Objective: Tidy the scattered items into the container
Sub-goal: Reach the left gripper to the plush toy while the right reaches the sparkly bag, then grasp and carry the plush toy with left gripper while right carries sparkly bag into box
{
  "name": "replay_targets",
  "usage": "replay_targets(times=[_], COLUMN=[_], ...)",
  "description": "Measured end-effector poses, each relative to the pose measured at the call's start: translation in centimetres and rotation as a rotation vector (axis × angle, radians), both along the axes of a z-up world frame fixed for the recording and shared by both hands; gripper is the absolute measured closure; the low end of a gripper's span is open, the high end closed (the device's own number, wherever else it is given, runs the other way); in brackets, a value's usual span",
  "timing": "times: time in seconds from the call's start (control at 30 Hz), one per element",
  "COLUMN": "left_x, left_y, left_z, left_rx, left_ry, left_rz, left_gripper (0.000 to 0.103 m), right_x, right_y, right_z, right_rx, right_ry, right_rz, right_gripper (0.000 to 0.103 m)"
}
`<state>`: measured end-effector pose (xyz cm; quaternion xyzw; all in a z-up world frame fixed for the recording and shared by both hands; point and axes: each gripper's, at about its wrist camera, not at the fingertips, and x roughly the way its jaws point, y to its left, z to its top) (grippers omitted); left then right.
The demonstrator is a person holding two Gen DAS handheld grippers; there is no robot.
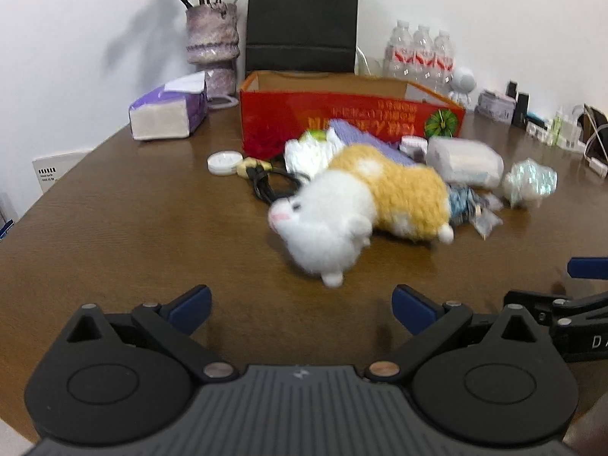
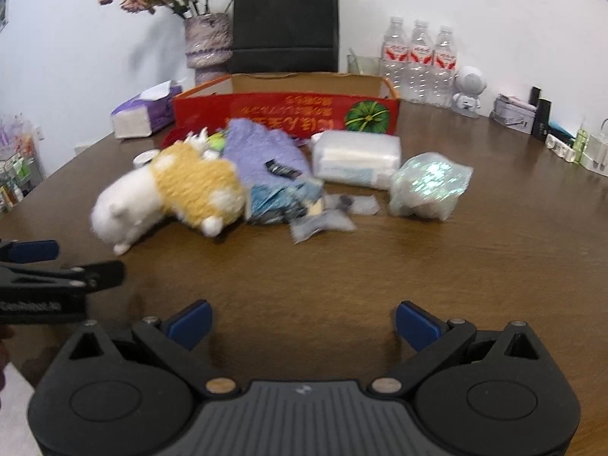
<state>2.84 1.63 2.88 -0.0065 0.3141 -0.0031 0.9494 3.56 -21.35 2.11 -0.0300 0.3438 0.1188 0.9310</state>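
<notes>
The red cardboard box (image 1: 342,114) stands open at the back of the brown desk (image 1: 133,228). Just in front of it lies the scatter — a white-and-yellow plush toy (image 1: 364,201), a purple cloth (image 2: 262,148), a wrapped white packet (image 2: 357,157), a shiny crinkled bag (image 2: 429,184). Left gripper (image 1: 302,309) and right gripper (image 2: 304,325) hover near the desk's front edge — jaws spread wide, holding nothing.
</notes>
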Motion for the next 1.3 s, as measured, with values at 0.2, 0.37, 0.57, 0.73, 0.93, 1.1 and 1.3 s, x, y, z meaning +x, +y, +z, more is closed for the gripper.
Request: replay_targets(times=[0.2, 0.37, 0.57, 0.73, 0.93, 1.1, 1.3], left_x=[1.7, 3.4, 5.8, 7.2, 6.7, 5.9, 6.7], left_y=[-0.5, -0.7, -1.5, -1.6, -0.9, -0.4, -0.1], left_z=[1.2, 1.3, 0.9, 0.4, 0.8, 2.3, 5.5], left_rx=[0.043, 0.051, 0.075, 0.043, -0.038, -0.066, -0.082], left_ry=[-0.025, -0.03, -0.004, 0.012, -0.031, -0.103, -0.223], left_rz=[-0.013, -0.011, -0.032, -0.067, -0.108, -0.097, -0.094], left_gripper=[0.0, 0.0, 0.0, 0.013, 0.042, 0.042, 0.042], right_x=[2.3, 4.8, 9.1, 12.1, 11.8, 10.8, 11.4], right_y=[-1.7, -3.4, -4.6, -5.0, -5.9, -5.8, -4.9], right_z=[1.2, 2.2, 2.0, 0.8, 1.0, 2.3, 4.3], right_rx=[-0.022, -0.032, -0.045, -0.045, 0.021, 0.051, 0.09], right_ry=[-0.035, -0.079, -0.083, -0.054, -0.096, -0.142, -0.19], right_rz=[-0.041, -0.097, -0.129, -0.137, -0.109, -0.098, -0.062], right_gripper=[0.0, 0.0, 0.0, 0.021, 0.058, 0.058, 0.057])
